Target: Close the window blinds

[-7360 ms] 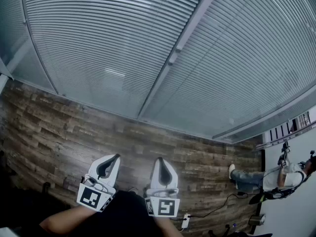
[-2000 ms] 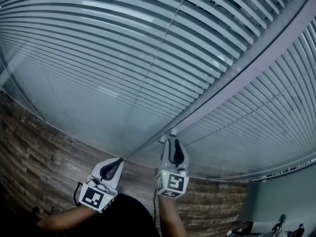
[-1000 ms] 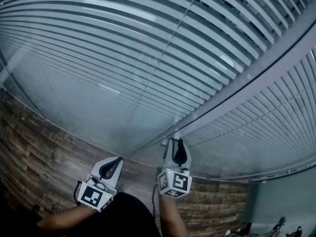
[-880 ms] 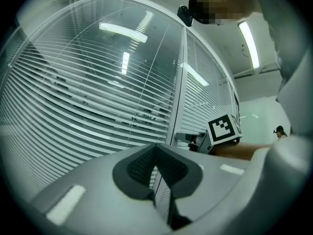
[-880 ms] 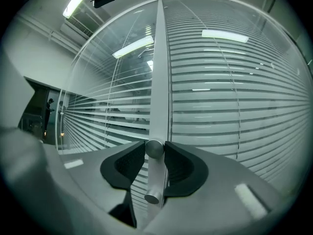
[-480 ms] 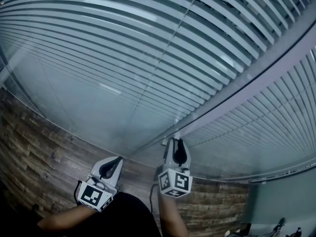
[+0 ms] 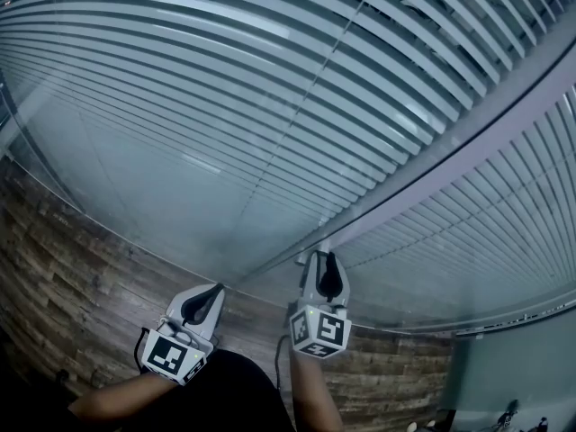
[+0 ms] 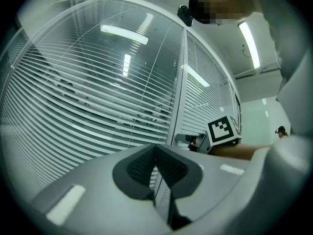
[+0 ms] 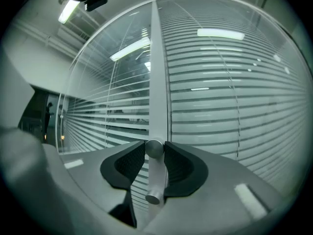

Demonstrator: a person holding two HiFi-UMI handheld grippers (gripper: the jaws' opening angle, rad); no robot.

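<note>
Right gripper (image 9: 155, 153) gripping knob (image 9: 154, 148), left gripper (image 8: 157, 161) closed

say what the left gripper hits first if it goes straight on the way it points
The left gripper would probably meet the glass over the blinds, just left of the post; depth is unclear.

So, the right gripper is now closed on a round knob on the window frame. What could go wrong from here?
1. The right gripper holds the upper knob only near its pad tips. The knob looks smooth and round, so it may slip when turned.
2. A lower knob sits just beneath, inside the jaws. It may be bumped, and I cannot tell which knob tilts the slats.
3. The slats are partly open, so turning the wrong way may open them further.
</note>
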